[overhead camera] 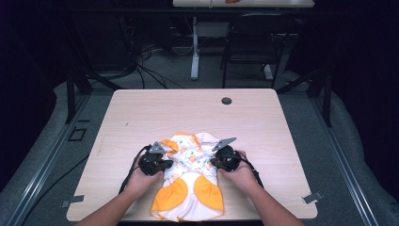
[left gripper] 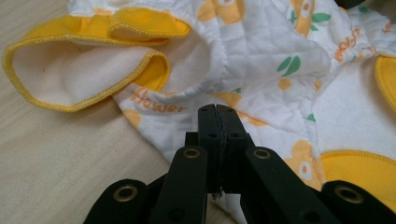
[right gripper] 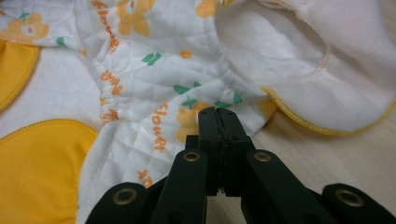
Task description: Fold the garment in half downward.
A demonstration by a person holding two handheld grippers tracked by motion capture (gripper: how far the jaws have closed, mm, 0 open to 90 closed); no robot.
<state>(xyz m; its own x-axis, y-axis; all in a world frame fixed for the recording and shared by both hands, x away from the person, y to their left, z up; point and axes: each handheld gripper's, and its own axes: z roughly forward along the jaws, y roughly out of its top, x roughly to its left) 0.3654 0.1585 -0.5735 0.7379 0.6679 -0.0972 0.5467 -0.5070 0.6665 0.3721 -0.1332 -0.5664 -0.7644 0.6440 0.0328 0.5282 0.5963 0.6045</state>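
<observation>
garment (overhead camera: 188,181): near front edge of tabletop (overhead camera: 141,113) | left gripper (overhead camera: 162,165): jaws together, pinching garment's left edge | right gripper (overhead camera: 217,162): jaws together, pinching garment's right edge

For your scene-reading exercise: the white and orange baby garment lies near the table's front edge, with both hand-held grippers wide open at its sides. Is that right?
Not quite. The baby garment does lie near the table's front edge, but the left hand-held gripper and right hand-held gripper are shut, jaws together, as both gripper views show.
</observation>
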